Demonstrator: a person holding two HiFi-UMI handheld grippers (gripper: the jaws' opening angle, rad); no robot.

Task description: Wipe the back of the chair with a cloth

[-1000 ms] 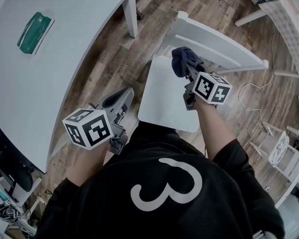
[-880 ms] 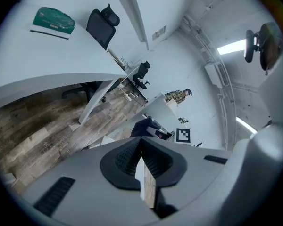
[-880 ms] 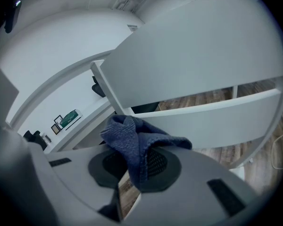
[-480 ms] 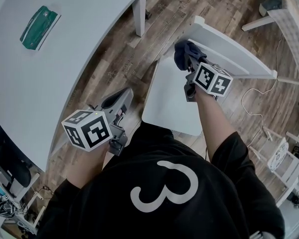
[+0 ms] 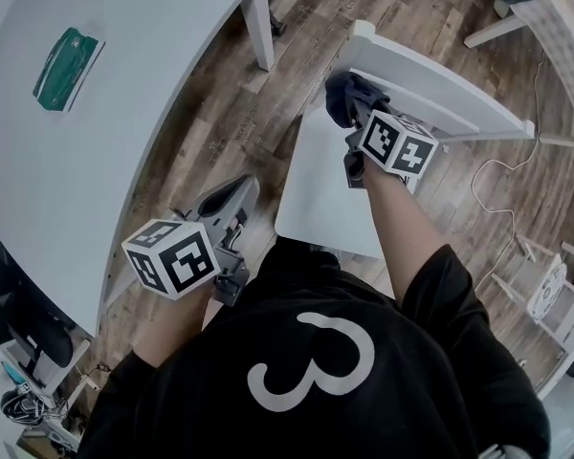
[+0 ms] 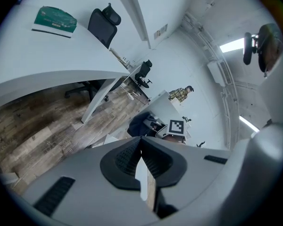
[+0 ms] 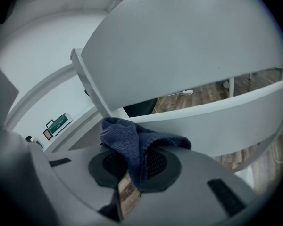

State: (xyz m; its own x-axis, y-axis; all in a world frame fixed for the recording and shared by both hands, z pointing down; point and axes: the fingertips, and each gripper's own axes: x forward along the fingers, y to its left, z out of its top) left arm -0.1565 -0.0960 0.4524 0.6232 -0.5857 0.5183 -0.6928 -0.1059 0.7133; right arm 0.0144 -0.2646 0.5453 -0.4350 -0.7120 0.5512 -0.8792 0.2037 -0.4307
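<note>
A white chair stands in front of me, its seat (image 5: 325,194) below and its slatted back (image 5: 440,79) beyond. My right gripper (image 5: 352,115) is shut on a dark blue cloth (image 5: 342,96), held at the left end of the chair back near the corner post. In the right gripper view the cloth (image 7: 134,140) bunches out between the jaws, close to the lower slat (image 7: 226,119); I cannot tell if they touch. My left gripper (image 5: 231,195) hangs shut and empty over the floor, left of the seat. Its own view looks past its jaws (image 6: 140,157) towards the cloth (image 6: 137,124).
A large white table (image 5: 124,103) fills the left, its leg (image 5: 258,22) near the chair, with a green packet (image 5: 65,54) on it. More white furniture (image 5: 555,27) stands at the upper right. A cable (image 5: 488,185) lies on the wooden floor right of the chair.
The right gripper with the cloth has moved up and slightly left, closer to the left end of the chair back. The left gripper has hardly moved.
</note>
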